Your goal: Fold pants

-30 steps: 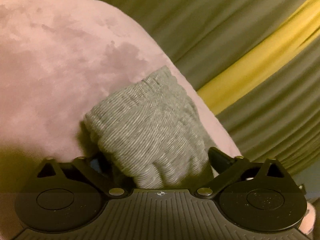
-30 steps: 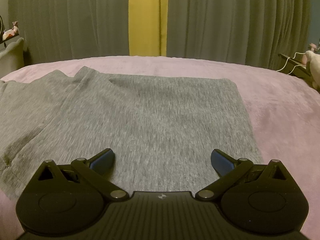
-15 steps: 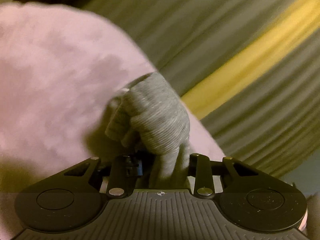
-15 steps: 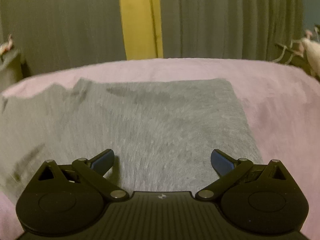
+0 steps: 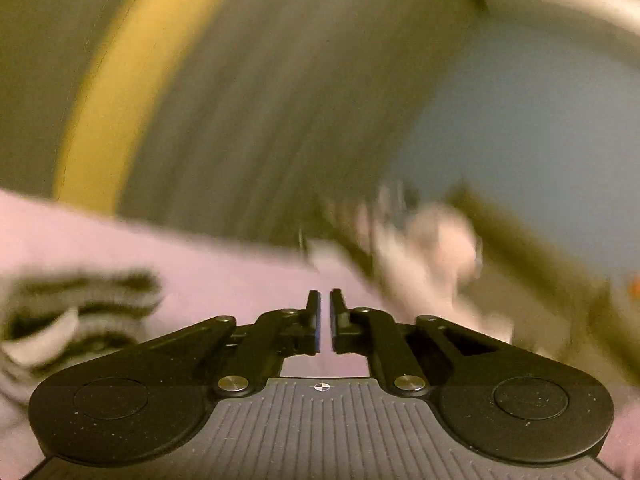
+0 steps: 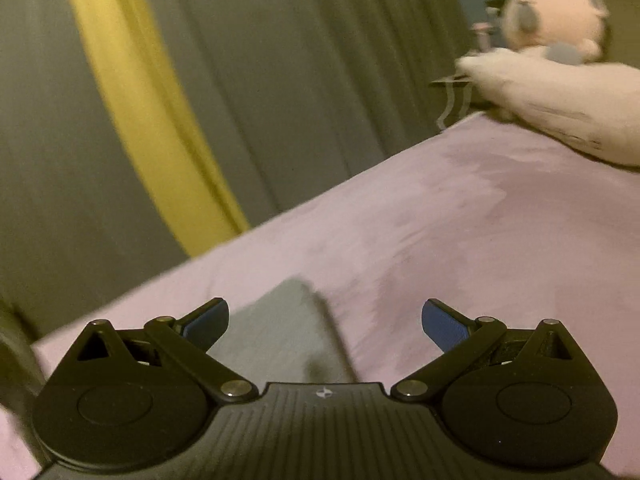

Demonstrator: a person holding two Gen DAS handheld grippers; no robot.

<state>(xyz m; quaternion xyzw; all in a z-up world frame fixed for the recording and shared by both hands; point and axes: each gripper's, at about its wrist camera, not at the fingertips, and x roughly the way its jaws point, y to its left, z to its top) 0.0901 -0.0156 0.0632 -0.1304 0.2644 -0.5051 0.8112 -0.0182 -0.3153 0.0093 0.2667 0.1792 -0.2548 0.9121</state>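
The grey pants lie on the pink bed cover. In the blurred left wrist view a bunched part of them [image 5: 76, 312] shows at the far left, apart from my left gripper [image 5: 325, 320], whose jaws are nearly together with nothing visible between them. In the right wrist view one grey corner of the pants [image 6: 280, 340] lies just in front of my right gripper [image 6: 325, 320], which is wide open and empty above it.
The pink bed cover [image 6: 460, 248] fills the foreground. Grey curtains with a yellow strip [image 6: 144, 112] hang behind. A pale pillow [image 6: 560, 96] and a pink plush toy [image 6: 556, 12] sit at the far right of the bed.
My left gripper has let go of the bunched pants fabric and swung right, its jaws nearly closed. My right gripper has swung right, so only a corner of the pants shows.
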